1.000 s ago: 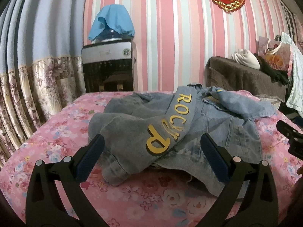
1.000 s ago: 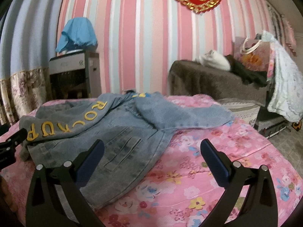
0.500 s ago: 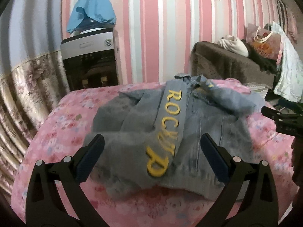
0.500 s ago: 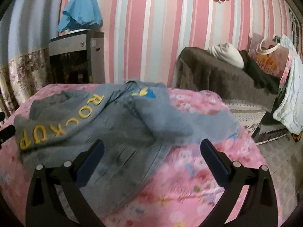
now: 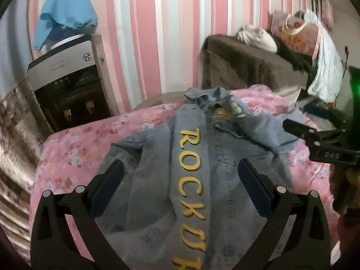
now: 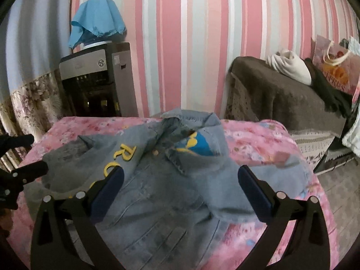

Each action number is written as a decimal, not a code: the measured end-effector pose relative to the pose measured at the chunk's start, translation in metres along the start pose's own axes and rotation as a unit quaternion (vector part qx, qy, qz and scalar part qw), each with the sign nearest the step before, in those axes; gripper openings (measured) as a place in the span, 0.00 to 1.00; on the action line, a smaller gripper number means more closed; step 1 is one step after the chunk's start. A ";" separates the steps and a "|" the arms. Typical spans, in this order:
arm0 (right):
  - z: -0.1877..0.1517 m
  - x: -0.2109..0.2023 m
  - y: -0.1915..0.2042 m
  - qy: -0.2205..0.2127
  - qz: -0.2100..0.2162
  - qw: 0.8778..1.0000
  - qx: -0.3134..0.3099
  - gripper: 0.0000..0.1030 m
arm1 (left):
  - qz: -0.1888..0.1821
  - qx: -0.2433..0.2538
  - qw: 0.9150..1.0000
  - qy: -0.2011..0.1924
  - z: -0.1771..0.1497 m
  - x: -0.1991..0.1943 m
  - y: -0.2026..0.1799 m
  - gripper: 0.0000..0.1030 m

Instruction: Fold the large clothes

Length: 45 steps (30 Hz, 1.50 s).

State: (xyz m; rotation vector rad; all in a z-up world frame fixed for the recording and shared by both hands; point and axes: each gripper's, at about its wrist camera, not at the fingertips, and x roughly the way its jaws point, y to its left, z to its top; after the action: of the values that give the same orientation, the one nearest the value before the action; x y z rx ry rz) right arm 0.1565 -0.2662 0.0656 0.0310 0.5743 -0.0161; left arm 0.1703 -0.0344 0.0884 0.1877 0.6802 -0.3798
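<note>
A crumpled blue denim jacket (image 5: 227,157) lies on a table with a pink floral cloth (image 5: 74,144). One sleeve with yellow letters "ROCK UP" runs down its middle. My left gripper (image 5: 180,189) is open and empty above the jacket's near part. The right gripper shows at the right edge of the left wrist view (image 5: 315,137). In the right wrist view the jacket (image 6: 171,191) shows its collar and a blue and yellow patch. My right gripper (image 6: 180,191) is open and empty above the jacket front. The left gripper's fingers (image 6: 24,173) show at the left edge.
A water dispenser (image 5: 67,85) with a blue cloth over its bottle stands at the back left by a striped wall. A brown-covered sofa (image 6: 283,103) with clothes and a gift bag (image 6: 333,69) stands at the back right. A floral curtain (image 6: 24,105) hangs at left.
Both grippers have risen and tilted down over the jacket, so it is now seen from above. The jacket has not moved. Both stay open.
</note>
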 end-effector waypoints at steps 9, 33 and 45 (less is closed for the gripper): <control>0.013 0.065 0.009 0.063 -0.009 0.996 -0.061 0.83 | -0.053 0.047 0.996 0.061 0.036 0.066 0.015 0.97; -0.008 0.158 -0.011 0.139 0.021 0.987 -0.074 0.18 | -0.078 0.060 0.977 0.192 0.019 0.213 0.010 0.13; 0.033 0.128 -0.080 0.063 -0.072 0.995 0.001 0.08 | -0.011 0.007 0.991 0.133 0.074 0.175 0.096 0.00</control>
State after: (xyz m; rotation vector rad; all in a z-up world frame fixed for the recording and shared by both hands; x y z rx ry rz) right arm 0.2802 -0.3480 0.0222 -0.0074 0.7009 -0.1559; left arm 0.3757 -0.0174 0.0364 0.2464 0.9437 -0.3839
